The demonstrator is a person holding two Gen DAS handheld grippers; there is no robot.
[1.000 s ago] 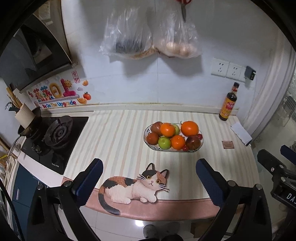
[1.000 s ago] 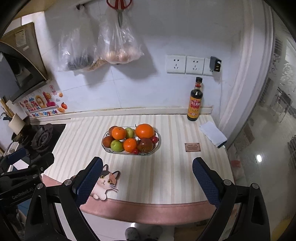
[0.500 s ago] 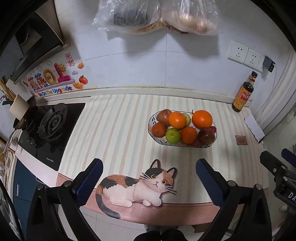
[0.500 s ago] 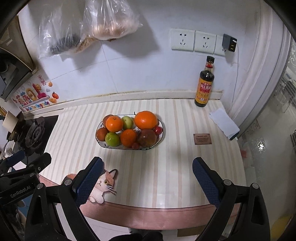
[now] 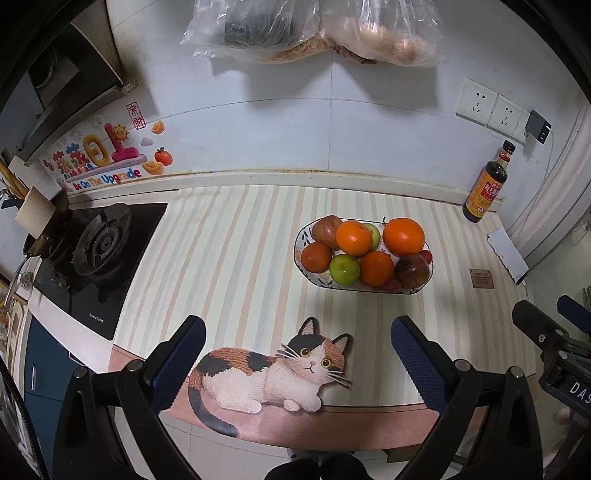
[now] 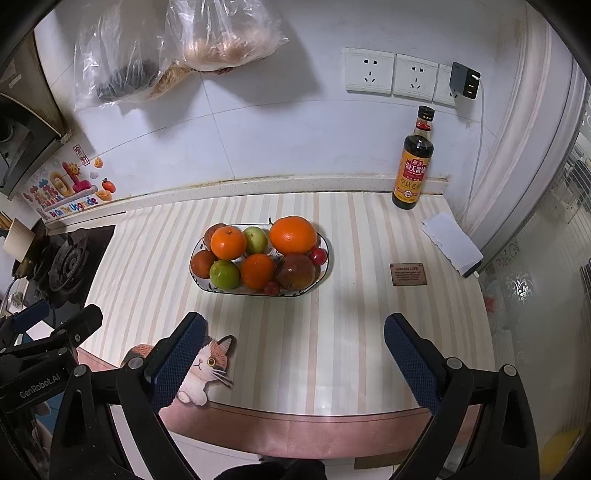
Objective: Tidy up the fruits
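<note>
An oval patterned fruit bowl (image 5: 300, 246) (image 6: 325, 240) stands on the striped counter. It holds several fruits: a large orange (image 5: 403, 236) (image 6: 292, 235), smaller oranges (image 5: 354, 237) (image 6: 228, 242), green fruits (image 5: 344, 270) (image 6: 224, 274), a dark red apple (image 5: 412, 270) (image 6: 295, 271) and small red fruits (image 6: 317, 255). My left gripper (image 5: 297, 356) is open and empty above the counter's front edge, short of the bowl. My right gripper (image 6: 293, 349) is open and empty, also in front of the bowl.
A cat-shaped mat (image 5: 273, 373) (image 6: 207, 369) lies at the front edge. A gas stove (image 5: 99, 240) (image 6: 66, 264) is at the left. A soy sauce bottle (image 5: 485, 184) (image 6: 413, 162), a white cloth (image 6: 452, 243) and a small brown card (image 6: 408, 274) are at the right. Plastic bags (image 5: 314, 29) hang on the wall.
Both grippers have moved forward and tilted down toward the counter; the bowl now looks closer and lower in both views. Both stay open.
</note>
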